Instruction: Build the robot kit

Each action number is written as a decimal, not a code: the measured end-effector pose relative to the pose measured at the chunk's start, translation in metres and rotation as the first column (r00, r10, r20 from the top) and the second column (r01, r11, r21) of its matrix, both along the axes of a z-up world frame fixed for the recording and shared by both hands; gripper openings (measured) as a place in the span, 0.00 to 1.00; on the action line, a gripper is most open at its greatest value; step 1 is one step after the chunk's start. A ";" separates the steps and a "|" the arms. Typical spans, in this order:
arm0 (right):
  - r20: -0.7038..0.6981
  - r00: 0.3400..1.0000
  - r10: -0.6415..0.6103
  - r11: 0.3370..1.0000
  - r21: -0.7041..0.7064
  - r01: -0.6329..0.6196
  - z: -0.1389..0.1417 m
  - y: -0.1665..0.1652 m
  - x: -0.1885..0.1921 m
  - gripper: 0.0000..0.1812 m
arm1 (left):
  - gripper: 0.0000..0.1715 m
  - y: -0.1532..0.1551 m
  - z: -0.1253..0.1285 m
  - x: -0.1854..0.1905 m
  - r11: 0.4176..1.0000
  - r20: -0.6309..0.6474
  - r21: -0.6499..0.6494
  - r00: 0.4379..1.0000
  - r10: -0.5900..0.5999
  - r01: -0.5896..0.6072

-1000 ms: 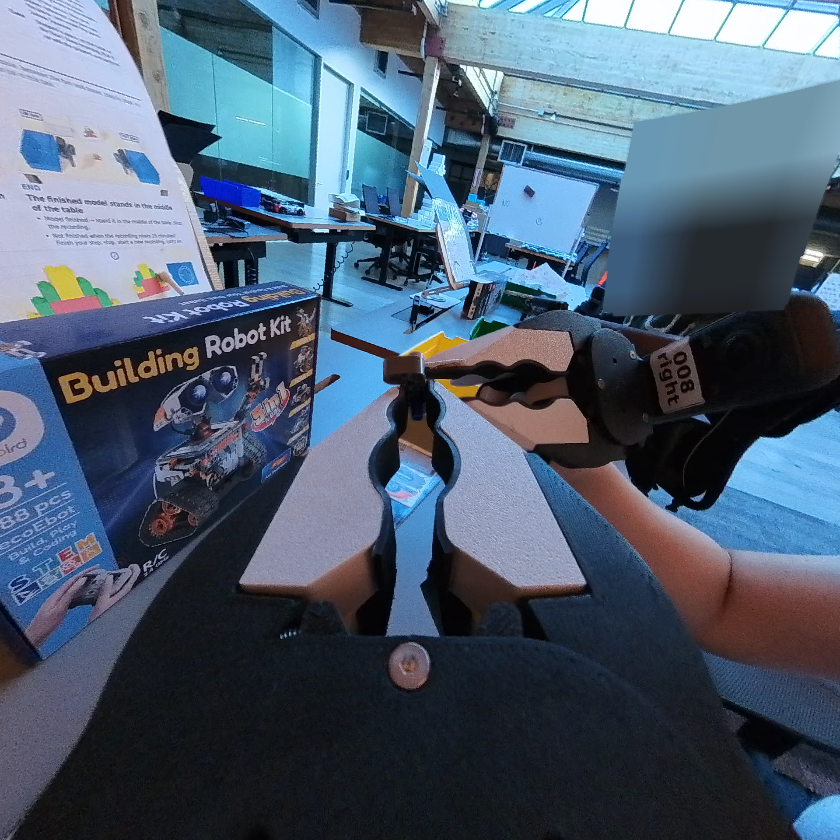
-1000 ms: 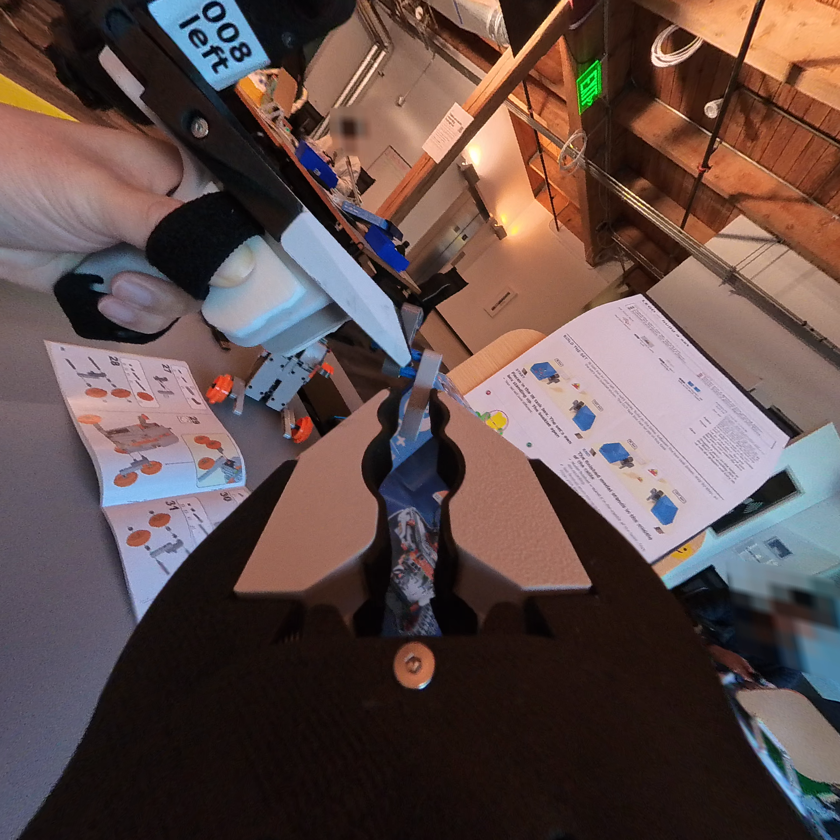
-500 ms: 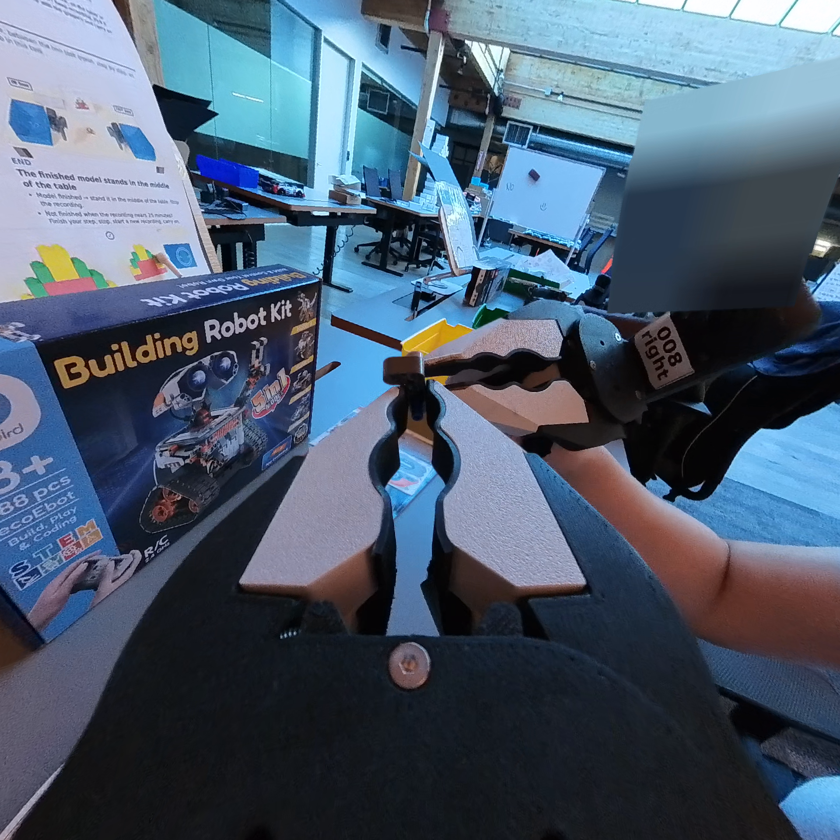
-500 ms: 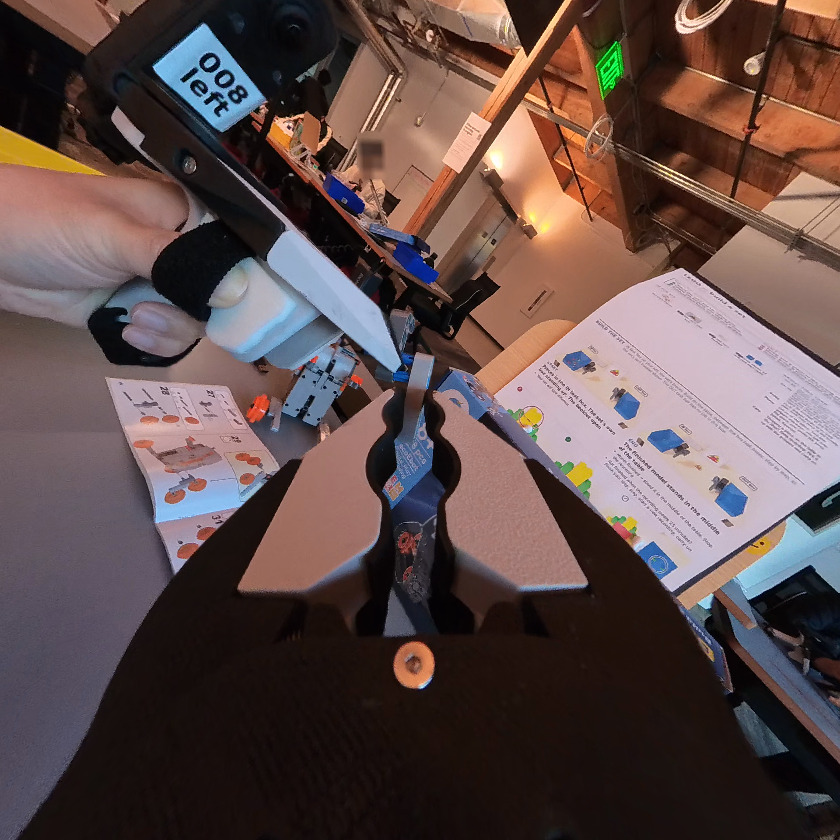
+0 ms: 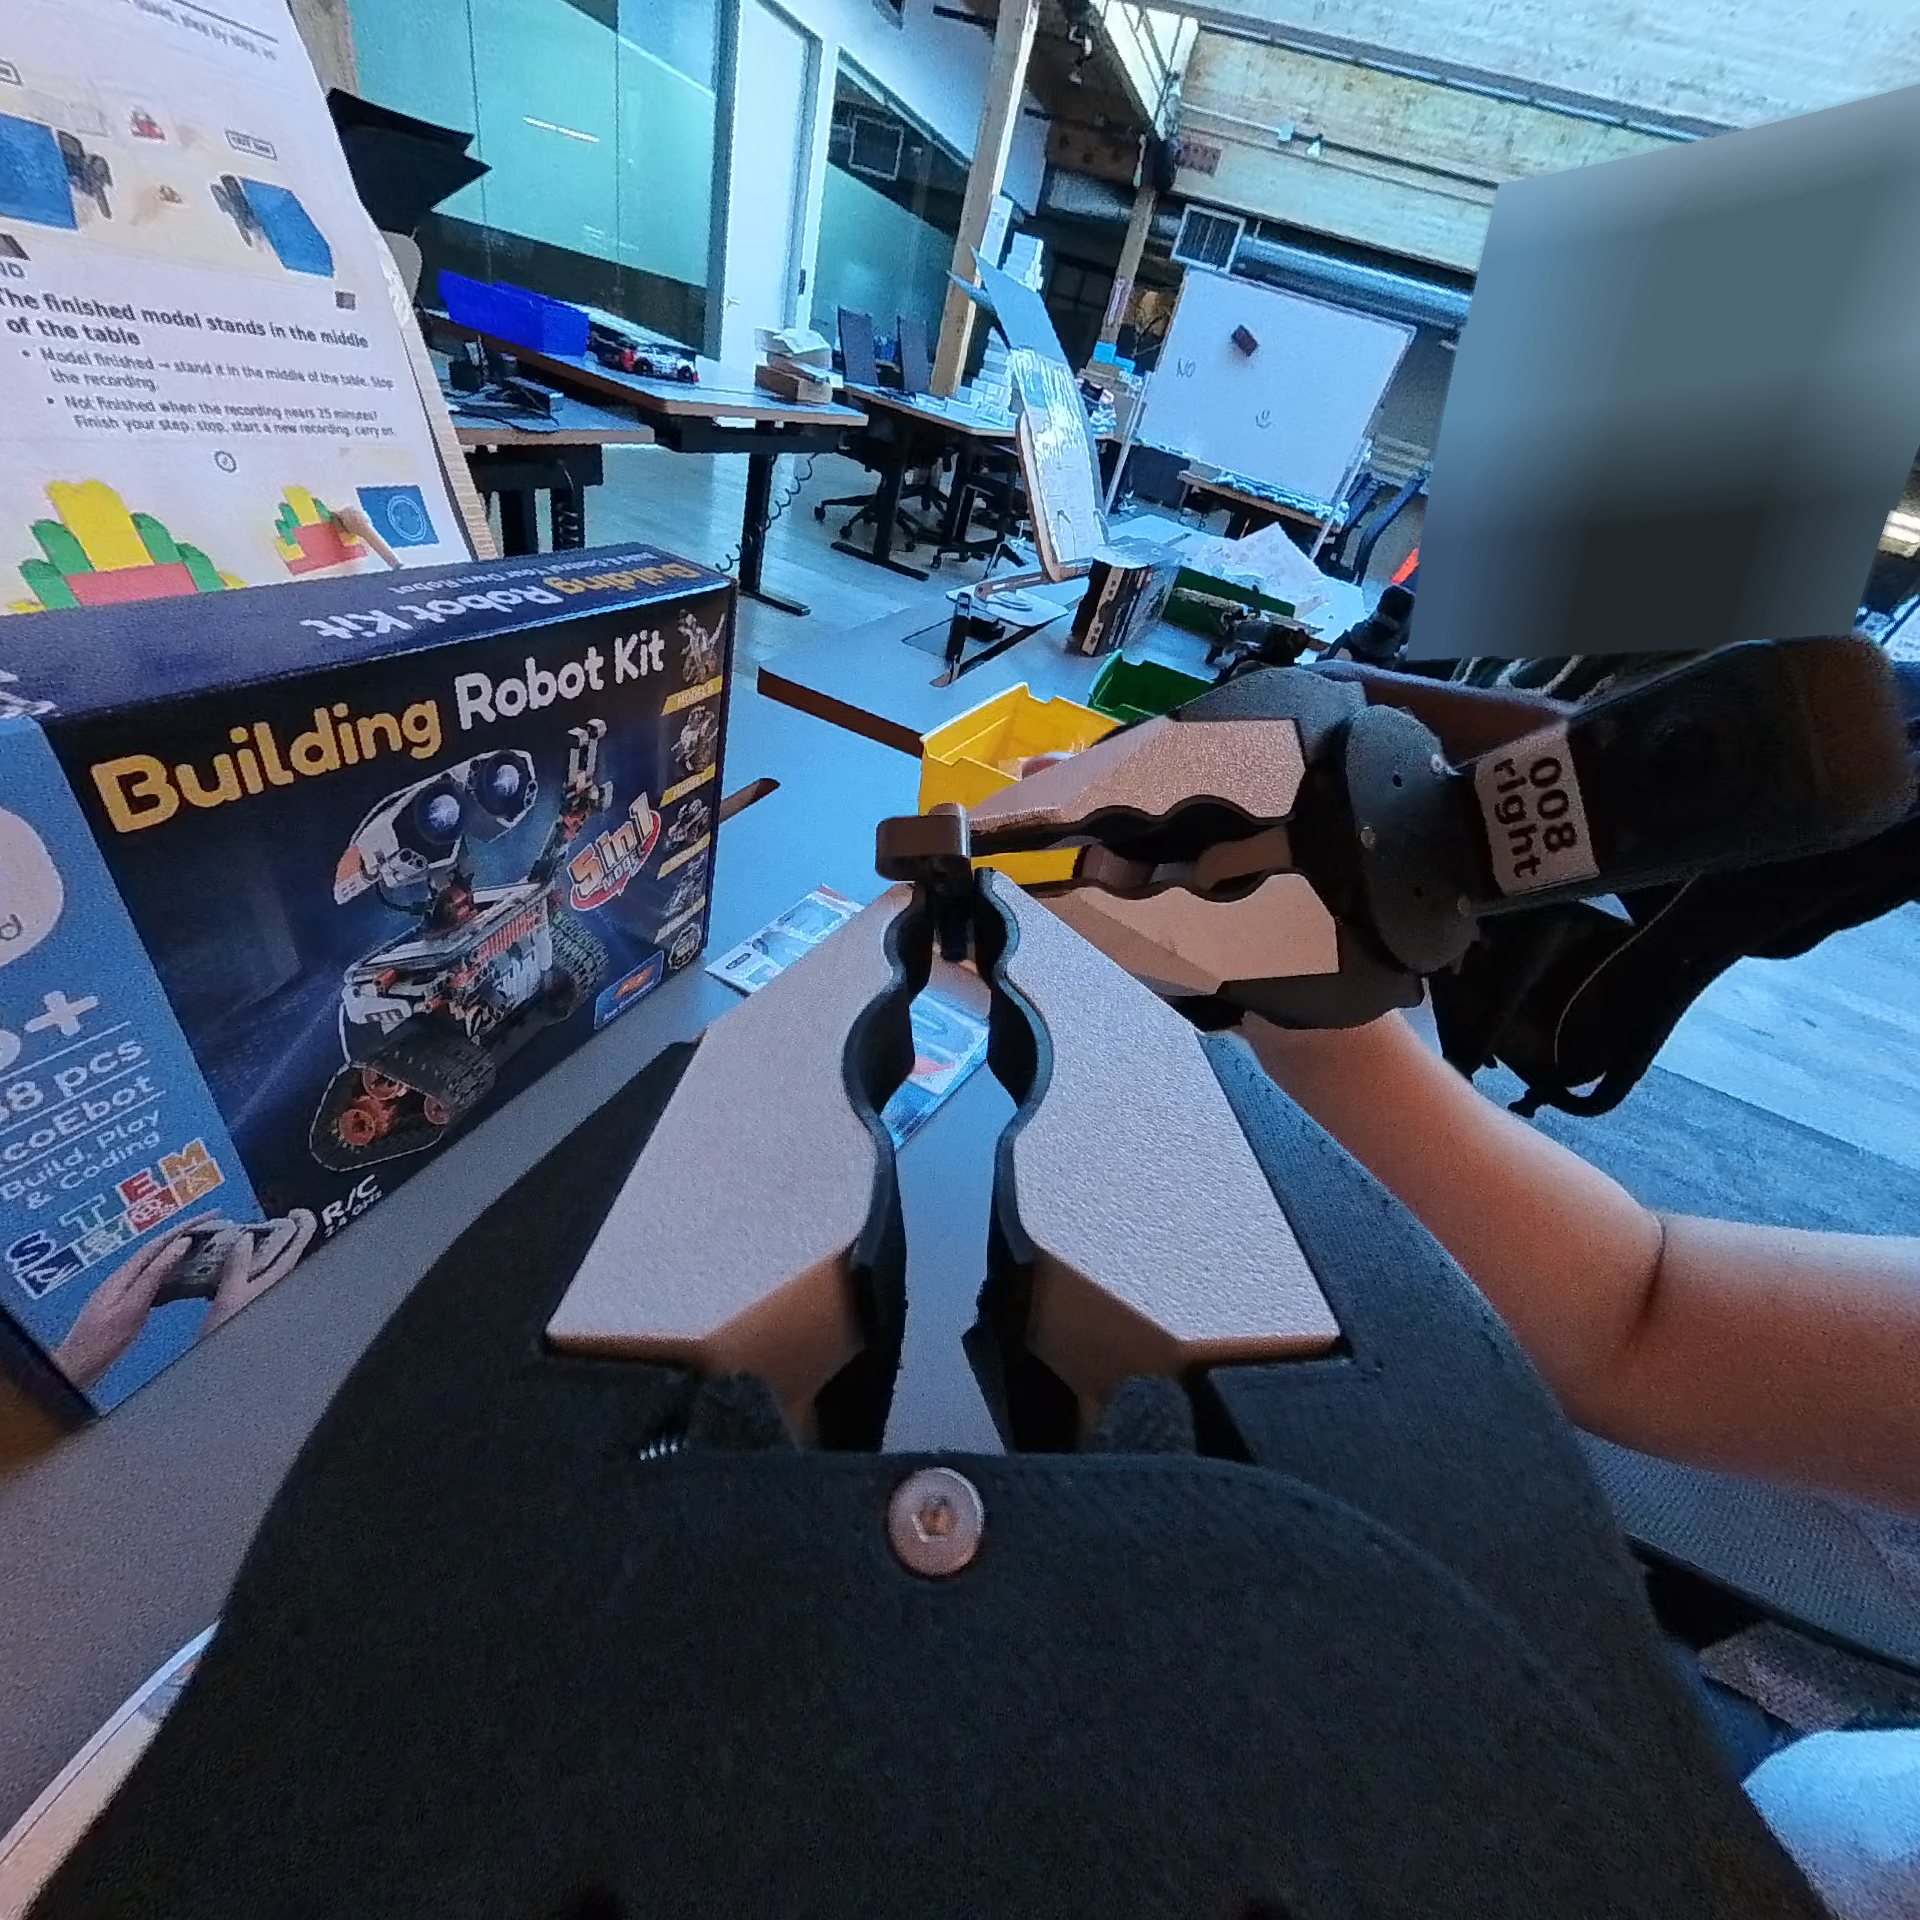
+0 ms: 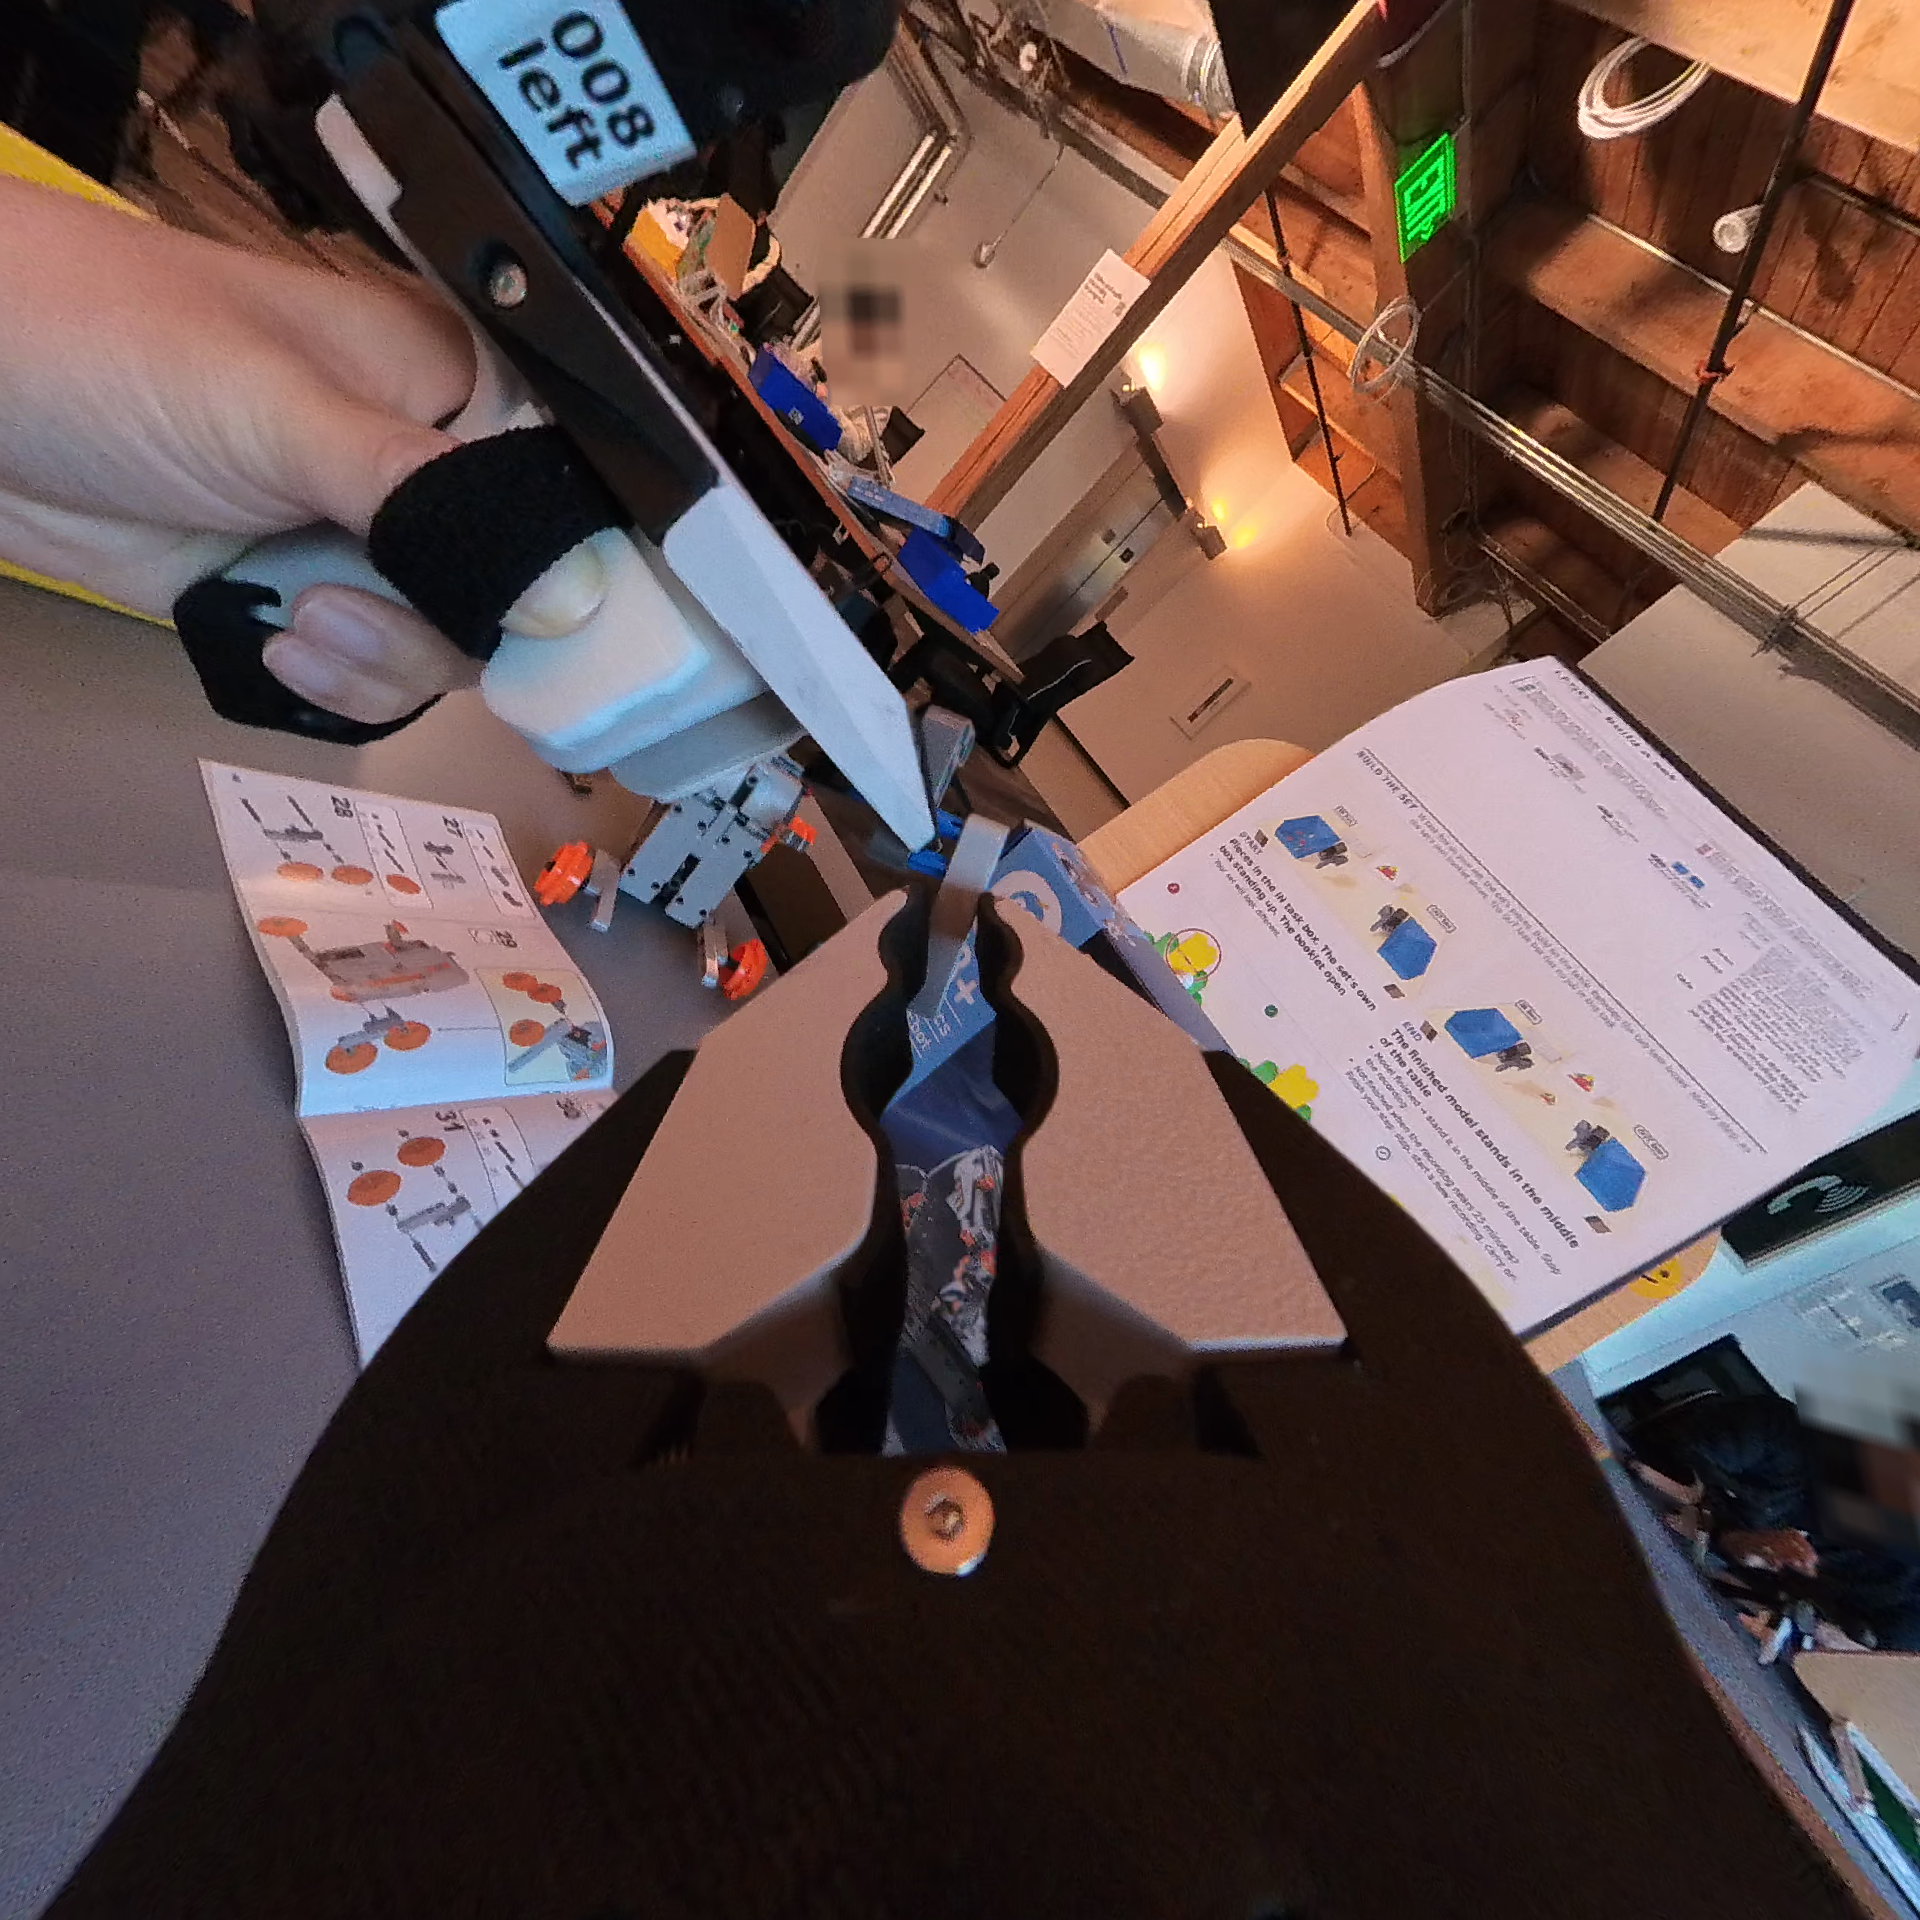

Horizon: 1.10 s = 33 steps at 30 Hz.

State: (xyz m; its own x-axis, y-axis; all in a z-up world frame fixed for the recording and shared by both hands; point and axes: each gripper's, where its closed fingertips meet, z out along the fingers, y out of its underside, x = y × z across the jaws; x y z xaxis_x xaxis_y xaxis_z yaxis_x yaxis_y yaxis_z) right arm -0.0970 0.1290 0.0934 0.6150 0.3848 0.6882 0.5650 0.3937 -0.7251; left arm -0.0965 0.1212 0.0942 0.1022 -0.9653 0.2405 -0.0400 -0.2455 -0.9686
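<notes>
Fingers of my left gripper (image 5: 948,914) nearly closed, pinching a small dark pin (image 5: 948,906) upright at the tips. My right gripper (image 6: 961,914) nipped onto a flat grey beam (image 6: 961,883), long axis crossing the pin, both meeting above the worktop (image 6: 135,1091) beside the kit box (image 5: 343,914).

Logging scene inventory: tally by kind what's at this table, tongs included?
tongs: 2 (left tongs, right tongs)
small pieces held: 2 (blue piece, grey piece)
kit box: 1
open booklet: 1
printed sheet: 1
part-built model: 1
yellow bin: 1
Total: 9
</notes>
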 end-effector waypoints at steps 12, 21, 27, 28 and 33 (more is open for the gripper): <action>-0.012 1.000 -0.019 1.000 -0.011 0.019 0.002 0.002 0.001 0.05 | 0.03 0.001 0.002 0.002 1.000 0.010 0.015 1.000 0.015 -0.015; 0.020 0.998 -0.057 0.998 0.021 0.056 -0.001 0.005 0.001 0.04 | 0.03 0.003 -0.002 0.001 1.000 -0.006 -0.003 1.000 0.017 -0.017; 0.112 0.990 -0.090 0.994 0.072 0.082 -0.001 0.002 0.004 0.03 | 0.03 0.002 -0.005 0.004 1.000 -0.031 -0.002 0.999 0.030 -0.030; 0.118 0.989 -0.094 0.994 0.074 0.086 -0.001 0.002 0.004 0.03 | 0.03 0.003 -0.006 0.004 0.999 -0.036 -0.004 0.999 0.034 -0.034; 0.103 0.993 -0.056 0.998 0.039 0.052 -0.006 0.002 0.002 0.03 | 0.03 0.002 -0.009 0.002 0.999 -0.033 -0.033 0.999 -0.003 0.002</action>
